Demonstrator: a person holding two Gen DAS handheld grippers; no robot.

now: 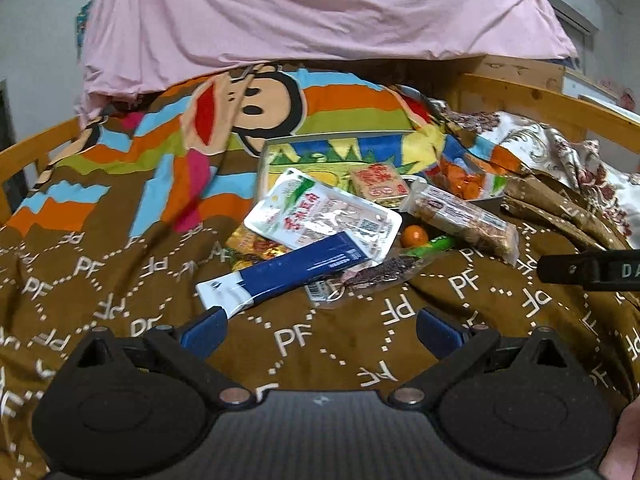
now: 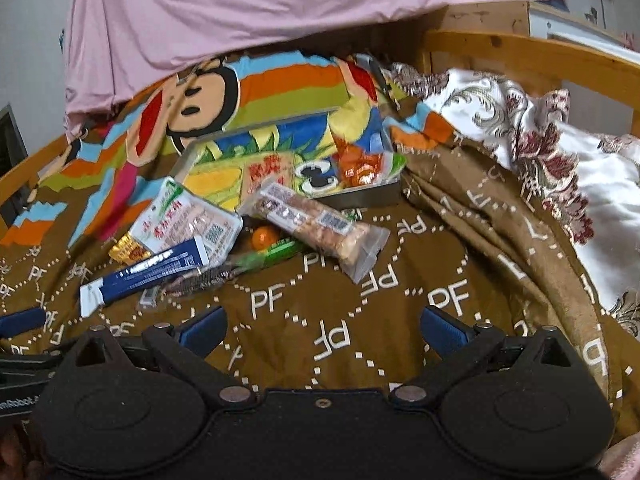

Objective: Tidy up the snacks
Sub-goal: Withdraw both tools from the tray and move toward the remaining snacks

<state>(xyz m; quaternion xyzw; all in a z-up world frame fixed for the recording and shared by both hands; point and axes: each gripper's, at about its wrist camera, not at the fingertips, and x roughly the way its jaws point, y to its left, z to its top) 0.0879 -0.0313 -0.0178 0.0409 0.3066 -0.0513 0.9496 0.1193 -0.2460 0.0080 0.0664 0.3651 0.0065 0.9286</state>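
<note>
Snacks are lying heaped beside the tin tray, awaiting sorting; left gripper and right gripper are both hovering wide, empty.

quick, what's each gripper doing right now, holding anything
Left gripper: open, holding nothing, just short of the blue packet.
Right gripper: open, holding nothing, above the brown blanket.

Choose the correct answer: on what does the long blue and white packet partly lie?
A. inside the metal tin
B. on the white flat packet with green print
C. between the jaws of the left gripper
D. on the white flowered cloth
B: the blue and white packet has its far end over a corner of the white flat packet.
</note>
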